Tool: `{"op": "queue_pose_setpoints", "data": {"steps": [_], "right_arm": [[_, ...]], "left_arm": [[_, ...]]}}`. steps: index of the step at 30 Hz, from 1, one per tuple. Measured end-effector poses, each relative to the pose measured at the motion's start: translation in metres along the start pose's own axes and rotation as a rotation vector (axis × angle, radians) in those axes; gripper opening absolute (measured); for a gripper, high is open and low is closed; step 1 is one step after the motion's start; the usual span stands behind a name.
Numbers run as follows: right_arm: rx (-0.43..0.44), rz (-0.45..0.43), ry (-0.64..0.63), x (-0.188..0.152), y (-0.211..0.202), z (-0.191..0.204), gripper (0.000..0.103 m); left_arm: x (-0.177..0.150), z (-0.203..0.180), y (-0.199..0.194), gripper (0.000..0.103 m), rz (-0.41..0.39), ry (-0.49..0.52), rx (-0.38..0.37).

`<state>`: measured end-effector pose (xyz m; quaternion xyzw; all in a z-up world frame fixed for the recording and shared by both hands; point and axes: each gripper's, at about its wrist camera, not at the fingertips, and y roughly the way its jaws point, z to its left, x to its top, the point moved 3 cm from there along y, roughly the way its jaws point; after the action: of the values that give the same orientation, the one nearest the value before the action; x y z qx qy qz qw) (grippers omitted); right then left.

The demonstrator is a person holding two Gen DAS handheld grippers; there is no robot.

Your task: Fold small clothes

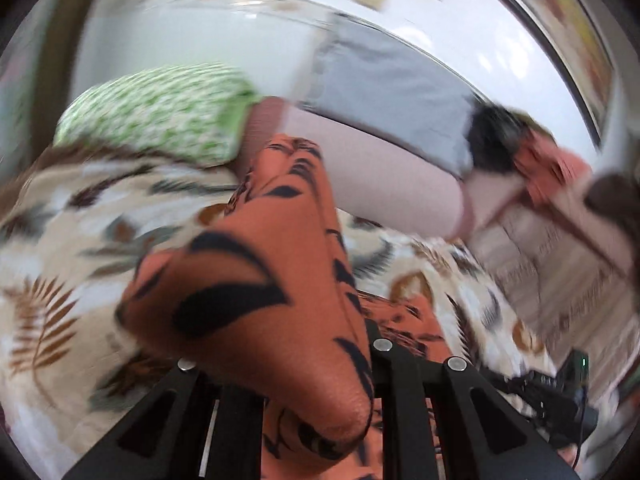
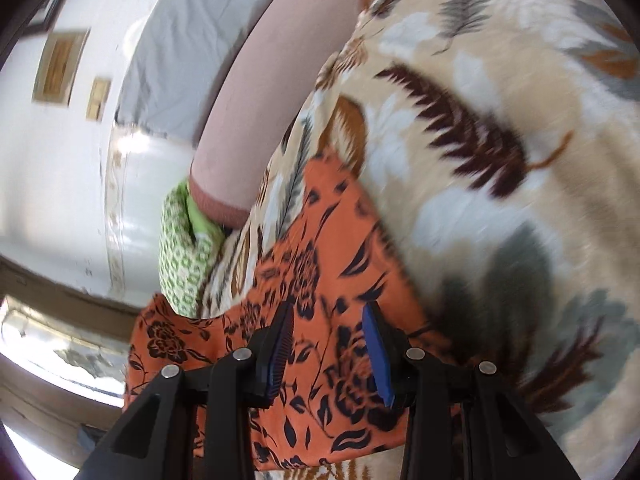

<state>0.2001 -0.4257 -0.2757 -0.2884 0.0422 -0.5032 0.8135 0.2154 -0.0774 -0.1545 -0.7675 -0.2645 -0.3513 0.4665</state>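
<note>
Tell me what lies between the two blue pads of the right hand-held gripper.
In the right wrist view, the orange floral garment fills the gap of the right hand-held gripper; its blue pads stand apart, not pressing it.

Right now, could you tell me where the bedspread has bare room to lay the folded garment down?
The open patch of leaf-print bedspread lies right of the orange floral garment in the right wrist view. It is crowded toward the green patterned cloth and pink pillow, which press close together at the garment's far edge.
</note>
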Motion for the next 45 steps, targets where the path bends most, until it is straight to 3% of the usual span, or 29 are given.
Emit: {"op": "queue_pose_setpoints", "data": {"steps": [4, 6, 8, 9, 10, 12, 14, 16, 18, 21, 25, 29, 32, 35, 38, 40, 41, 45], "right_arm": [[0.024, -0.037, 0.068, 0.017, -0.017, -0.017, 0.039], [0.032, -0.057, 0.091, 0.024, -0.026, -0.025, 0.039], [0.04, -0.074, 0.111, 0.033, -0.035, -0.033, 0.039], [0.047, -0.075, 0.123, 0.036, -0.038, -0.035, 0.039], [0.055, -0.07, 0.134, 0.039, -0.039, -0.038, 0.039], [0.076, -0.052, 0.16, 0.042, -0.04, -0.042, 0.039], [0.086, -0.041, 0.174, 0.045, -0.041, -0.044, 0.04], [0.095, -0.028, 0.178, 0.044, -0.038, -0.041, 0.056], [0.113, -0.02, 0.179, 0.04, -0.035, -0.037, 0.061], [0.144, 0.001, 0.11, 0.032, -0.03, -0.017, 0.061], [0.151, 0.068, 0.015, 0.013, -0.016, 0.009, 0.063], [0.145, 0.106, -0.029, -0.006, -0.004, 0.024, 0.065], [0.145, 0.071, -0.089, -0.016, -0.006, 0.037, 0.078], [0.043, 0.042, -0.189, -0.028, 0.003, 0.048, 0.078], [-0.042, 0.044, -0.225, -0.038, 0.014, 0.044, 0.078], [-0.099, 0.035, -0.254, -0.045, 0.022, 0.039, 0.055], [-0.111, 0.035, -0.273, -0.048, 0.024, 0.039, 0.023], [-0.139, -0.04, -0.337, -0.054, 0.015, 0.043, 0.02]], "left_arm": [[-0.013, -0.074, 0.035, 0.016, 0.079, 0.116, -0.053], [-0.029, -0.098, 0.055, 0.019, 0.132, 0.163, -0.041], [-0.054, -0.118, 0.082, 0.031, 0.229, 0.186, -0.011], [-0.064, -0.123, 0.09, 0.041, 0.281, 0.179, -0.019], [-0.075, -0.125, 0.096, 0.043, 0.34, 0.152, -0.043], [-0.082, -0.125, 0.089, 0.054, 0.334, 0.145, -0.063], [-0.081, -0.125, 0.07, 0.063, 0.303, 0.164, -0.162], [-0.075, -0.119, 0.047, 0.073, 0.26, 0.166, -0.257], [-0.069, -0.106, 0.024, 0.08, 0.197, 0.18, -0.297], [-0.061, -0.069, 0.009, 0.082, 0.131, 0.165, -0.212], [-0.058, -0.009, 0.018, 0.082, 0.127, 0.063, -0.077], [-0.066, 0.02, 0.027, 0.082, 0.115, 0.056, 0.006], [-0.075, 0.023, 0.037, 0.082, 0.158, 0.089, 0.036], [-0.075, 0.019, 0.044, 0.082, 0.171, 0.082, -0.017], [-0.078, 0.012, 0.048, 0.082, 0.178, 0.132, -0.013], [-0.085, 0.007, 0.054, 0.083, 0.221, 0.169, -0.003], [-0.088, 0.007, 0.055, 0.083, 0.235, 0.168, -0.001], [-0.084, 0.014, 0.05, 0.083, 0.22, 0.088, -0.065]]}}
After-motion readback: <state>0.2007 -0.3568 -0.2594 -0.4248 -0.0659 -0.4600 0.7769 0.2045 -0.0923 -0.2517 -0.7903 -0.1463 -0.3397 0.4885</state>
